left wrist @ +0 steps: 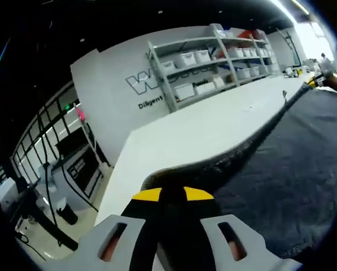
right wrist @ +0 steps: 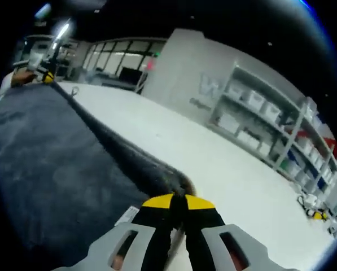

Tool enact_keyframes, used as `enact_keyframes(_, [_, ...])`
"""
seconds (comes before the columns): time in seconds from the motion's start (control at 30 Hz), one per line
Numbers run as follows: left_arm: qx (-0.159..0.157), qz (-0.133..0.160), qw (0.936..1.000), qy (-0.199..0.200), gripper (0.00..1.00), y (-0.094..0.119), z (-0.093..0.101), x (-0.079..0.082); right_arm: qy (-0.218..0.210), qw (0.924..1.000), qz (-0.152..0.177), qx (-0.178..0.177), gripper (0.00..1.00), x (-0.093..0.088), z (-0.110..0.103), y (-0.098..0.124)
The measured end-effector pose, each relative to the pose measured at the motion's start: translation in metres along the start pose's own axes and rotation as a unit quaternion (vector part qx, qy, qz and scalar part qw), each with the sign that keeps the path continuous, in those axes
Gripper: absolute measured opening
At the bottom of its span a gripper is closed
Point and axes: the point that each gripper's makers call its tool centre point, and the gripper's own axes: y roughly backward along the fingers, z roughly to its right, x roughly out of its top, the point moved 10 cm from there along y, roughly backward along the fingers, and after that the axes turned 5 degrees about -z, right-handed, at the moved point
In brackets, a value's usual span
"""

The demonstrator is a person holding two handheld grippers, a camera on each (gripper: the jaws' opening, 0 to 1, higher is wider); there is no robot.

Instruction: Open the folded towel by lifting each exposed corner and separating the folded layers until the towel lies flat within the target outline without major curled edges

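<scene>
Left gripper view shows my left gripper [left wrist: 173, 195] clenched on a soft, limp towel [left wrist: 281, 169] corner at lower centre, my right gripper [right wrist: 176, 202] likewise.

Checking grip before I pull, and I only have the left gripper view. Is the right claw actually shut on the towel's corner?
Observer: Yes. The right claw is shut on the towel at a corner, with fabric bunched just past its yellow tips.
Operator: Any label at that end?
Observer: A white tag lies on the towel right beside the claw, on the dark side of the edge.
</scene>
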Motion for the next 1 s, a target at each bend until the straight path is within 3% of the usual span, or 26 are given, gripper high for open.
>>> enact_keyframes(0.07, [0.001,-0.001,1.0,-0.002,0.16,-0.004,-0.003,0.001,0.005,1.0,-0.005,0.002,0.0,-0.001,0.002,-0.004])
enact_keyframes(0.1, [0.001,-0.005,1.0,-0.002,0.16,-0.006,-0.004,0.0,0.013,0.9998,-0.015,0.005,0.0,-0.004,-0.007,-0.002])
enact_keyframes(0.17, [0.0,-0.023,0.9997,0.0,0.16,-0.01,-0.012,-0.004,0.015,0.9998,-0.013,0.006,0.0,-0.002,-0.008,0.0])
enact_keyframes(0.33, [-0.002,-0.025,0.9997,0.007,0.16,-0.013,-0.018,-0.004,0.015,0.9998,-0.015,0.003,0.0,-0.001,-0.011,0.005])
enact_keyframes(0.5, [-0.003,-0.014,0.9999,0.004,0.15,-0.016,-0.022,0.001,0.005,0.9999,0.004,0.009,0.0,0.004,-0.018,0.013])
enact_keyframes(0.63, [-0.023,-0.025,0.9994,0.011,0.14,-0.021,-0.022,-0.002,0.013,0.9998,0.0,0.015,0.0,0.005,-0.025,0.013])
enact_keyframes(0.83, [-0.059,-0.052,0.9967,0.017,0.05,-0.023,-0.017,-0.008,0.011,0.9989,-0.006,0.045,0.0,0.005,-0.039,0.016])
enact_keyframes(1.0, [-0.053,-0.051,0.9973,0.0,0.04,-0.025,-0.019,-0.005,0.001,0.9984,-0.005,0.056,0.0,0.007,-0.045,0.019])
